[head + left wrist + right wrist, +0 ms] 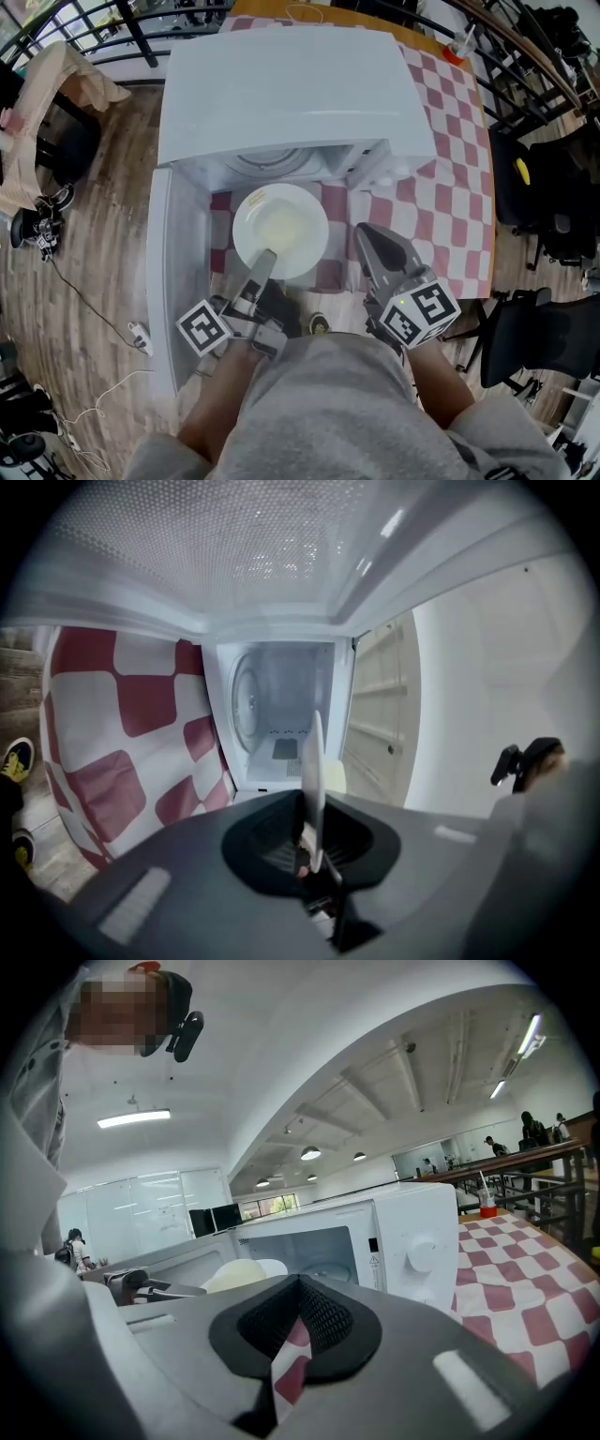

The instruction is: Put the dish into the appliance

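Head view: white microwave [281,94] fills the upper centre, standing on a red-and-white checked tablecloth [450,187]. Its door [176,281] is swung wide open down the left of the frame. Cavity faces the lower edge, turntable [272,161] partly visible inside.

Dish — a white plate [279,230] — sits at centre frame, face up, just in front of the cavity mouth, not yet inside. Left gripper [265,261] reaches in from lower centre, clamped on the plate's near rim. In the left gripper view the plate shows edge-on, pinched between the jaws, with the cavity straight ahead beyond it.

Right gripper [369,234] is right of centre, beside the plate and clear of it, holding nothing. The right gripper view shows its jaws drawn together — only a thin slit, checked cloth seen through it. Same view: control knob [422,1255] on the microwave's front panel at centre right, red cup with straw [487,1206] on the cloth at far right.

Wooden floor [84,281] down the left of the head view; person's grey garment [328,412] along the bottom
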Motion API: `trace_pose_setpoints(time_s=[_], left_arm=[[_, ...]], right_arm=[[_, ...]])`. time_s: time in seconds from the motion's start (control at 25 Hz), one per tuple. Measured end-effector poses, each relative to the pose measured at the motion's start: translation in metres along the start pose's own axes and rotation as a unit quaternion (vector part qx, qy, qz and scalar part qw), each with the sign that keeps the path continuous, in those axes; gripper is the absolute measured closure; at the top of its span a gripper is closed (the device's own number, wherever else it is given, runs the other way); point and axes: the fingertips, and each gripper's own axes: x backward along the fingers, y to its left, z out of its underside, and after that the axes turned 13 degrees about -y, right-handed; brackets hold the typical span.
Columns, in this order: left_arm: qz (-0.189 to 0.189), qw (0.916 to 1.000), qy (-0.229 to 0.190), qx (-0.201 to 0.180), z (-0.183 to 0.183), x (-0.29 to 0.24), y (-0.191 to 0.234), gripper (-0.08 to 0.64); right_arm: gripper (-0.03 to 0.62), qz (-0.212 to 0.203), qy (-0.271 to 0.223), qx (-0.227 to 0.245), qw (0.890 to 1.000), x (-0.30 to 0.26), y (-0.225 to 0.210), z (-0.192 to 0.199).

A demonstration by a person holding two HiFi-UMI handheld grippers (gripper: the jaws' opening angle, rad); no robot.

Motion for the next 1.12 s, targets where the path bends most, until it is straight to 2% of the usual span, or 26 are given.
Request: trace_pose_setpoints(time_s=[0.68, 1.12], left_arm=[[-0.016, 0.9997, -0.017, 0.001, -0.021, -0.015, 0.013, 0.532], [-0.025, 0.9991, -0.034, 0.000, -0.026, -0.034, 0.014, 0.532]], right_arm=[[0.593, 0.018, -0.006, 0.015, 1.000, -0.023, 0.010, -0.010], [0.593, 0.023, -0.021, 0.005, 1.000, -0.028, -0.017, -0.018]])
